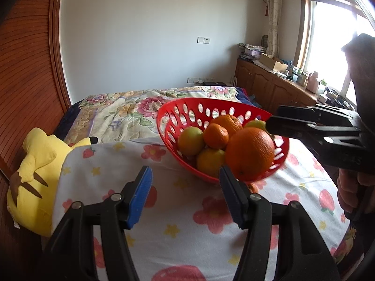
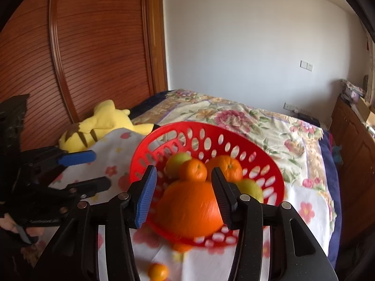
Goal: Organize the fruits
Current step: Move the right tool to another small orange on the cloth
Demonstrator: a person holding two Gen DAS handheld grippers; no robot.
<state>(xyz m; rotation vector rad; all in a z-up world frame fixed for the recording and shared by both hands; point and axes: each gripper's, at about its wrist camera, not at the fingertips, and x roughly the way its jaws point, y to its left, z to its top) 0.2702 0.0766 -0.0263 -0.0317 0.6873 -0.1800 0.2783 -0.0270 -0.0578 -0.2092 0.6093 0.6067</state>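
Left hand-held gripper (image 1: 185, 194), lower centre of the left wrist view: jaws parted, nothing between the pads, which sit over the flower-print cloth (image 1: 178, 213) covering the surface. Right hand-held gripper (image 2: 182, 196), lower centre of the right wrist view: jaws parted with a gap on each side of the large orange (image 2: 189, 208); pads not pressing on it, fruit resting in the red basket (image 2: 150, 149). In the left view the right gripper enters from the right edge, tips just above the basket's right rim. Basket, centre frame, tilted, holds the large orange at front, a smaller orange (image 1: 215, 135), another orange (image 1: 228, 121) behind, and yellow-green fruits (image 1: 191, 140). One small orange (image 2: 158, 272) lies on the cloth, bottom centre of the right view. Yellow plush toy (image 1: 35, 164) at left edge, partly under the cloth; floral bedspread (image 1: 121, 112) beyond.
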